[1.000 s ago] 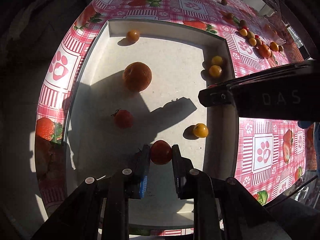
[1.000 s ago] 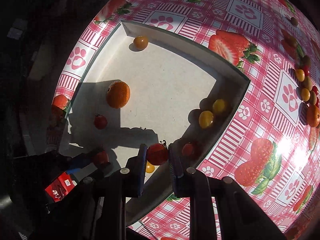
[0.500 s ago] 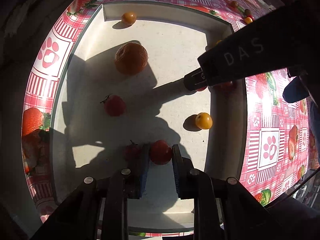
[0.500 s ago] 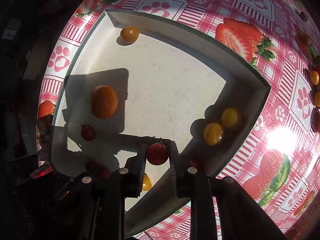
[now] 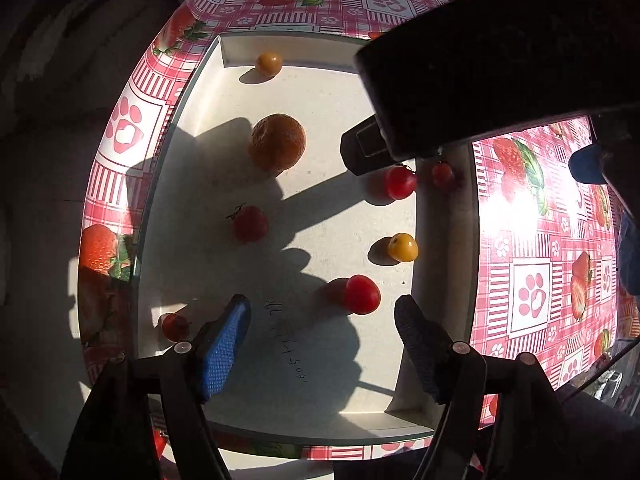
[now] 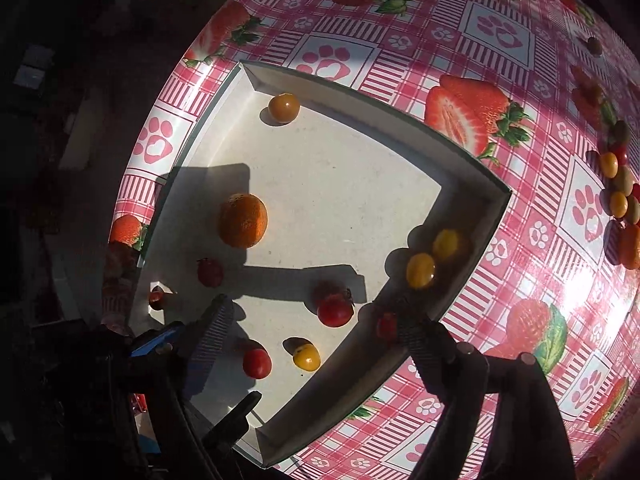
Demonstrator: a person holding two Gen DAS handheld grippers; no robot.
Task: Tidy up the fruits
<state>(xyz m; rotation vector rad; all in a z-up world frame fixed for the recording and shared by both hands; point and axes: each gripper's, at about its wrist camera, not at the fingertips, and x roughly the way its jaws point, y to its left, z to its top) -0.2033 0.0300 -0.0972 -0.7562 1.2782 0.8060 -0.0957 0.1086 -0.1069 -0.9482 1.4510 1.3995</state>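
Left gripper [image 5: 322, 316]: jaws spread wide, empty. A red tomato [image 5: 361, 294] lies on the tray [image 5: 320, 92] floor between them, nearer the right finger, at lower centre. Right gripper [image 6: 316, 320]: jaws spread wide, empty. Another tomato [image 6: 335, 310] rests between them, at centre frame.

Red tomatoes [image 5: 362, 294], yellow ones [image 5: 403, 247] and an orange [image 5: 277, 142] are lying scattered, apart, inside the white tray [image 5: 320, 46]. More small fruits [image 6: 618, 184] are sitting clustered outside it.

Hard, low sunlight throws long sharp shadows across the white tray [image 5: 444, 216], glare whitens the glossy tablecloth [image 6: 580, 280], and fisheye edges curve into black.
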